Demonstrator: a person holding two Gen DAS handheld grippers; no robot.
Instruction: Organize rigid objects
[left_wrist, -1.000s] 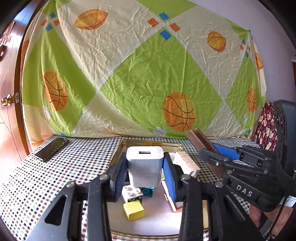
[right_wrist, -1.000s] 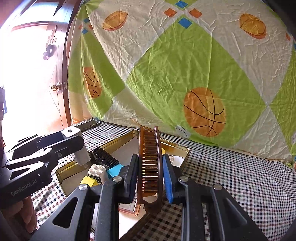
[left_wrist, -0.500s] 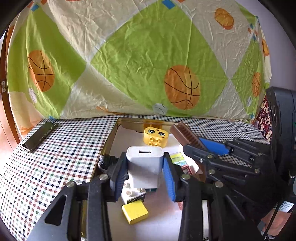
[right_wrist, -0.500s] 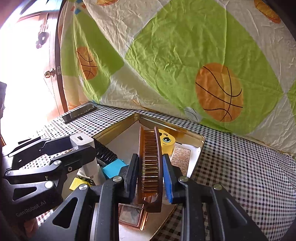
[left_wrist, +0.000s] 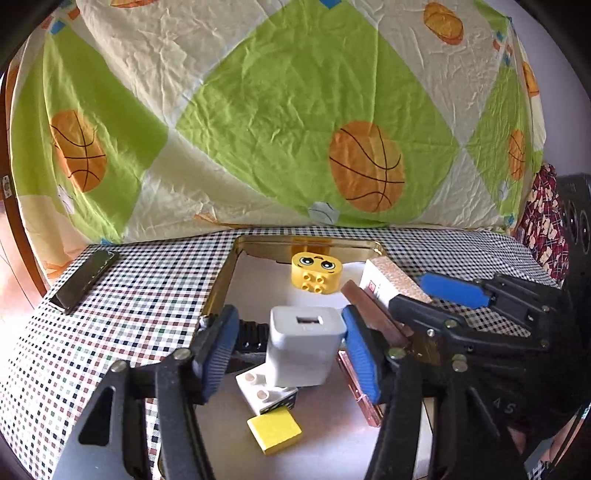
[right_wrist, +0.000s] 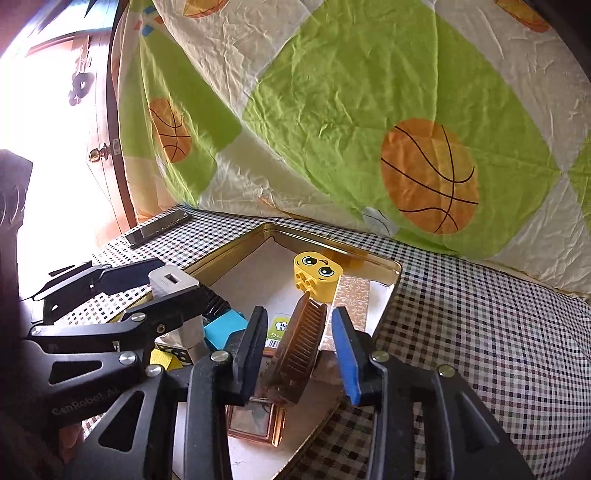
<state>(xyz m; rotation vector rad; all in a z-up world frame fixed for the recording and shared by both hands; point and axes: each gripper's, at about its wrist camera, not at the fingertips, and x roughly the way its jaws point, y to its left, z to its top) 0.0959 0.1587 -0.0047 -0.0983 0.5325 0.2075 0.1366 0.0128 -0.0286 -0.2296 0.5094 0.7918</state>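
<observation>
A gold tin tray (left_wrist: 306, 244) on the checked table holds toy bricks and small boxes. My left gripper (left_wrist: 291, 350) is open, its jaws apart on either side of a white USB charger (left_wrist: 303, 347) that rests on a white brick (left_wrist: 264, 395) in the tray. My right gripper (right_wrist: 299, 345) is open too, and a brown comb (right_wrist: 299, 350) leans loose between its jaws over the tray. The comb also shows in the left wrist view (left_wrist: 373, 314). A yellow face brick (left_wrist: 316, 271) sits at the tray's back.
A dark phone (left_wrist: 85, 278) lies on the table at far left. In the tray are a yellow block (left_wrist: 275, 430), a blue brick (right_wrist: 225, 326), a patterned box (left_wrist: 391, 284), a black comb (left_wrist: 251, 334) and a copper frame (right_wrist: 255, 421). A basketball-print sheet (left_wrist: 295, 110) hangs behind.
Both grippers came lower into the tray and opened. The charger left the left jaws and rests on the white brick. The comb came loose and tilted in the right jaws.
</observation>
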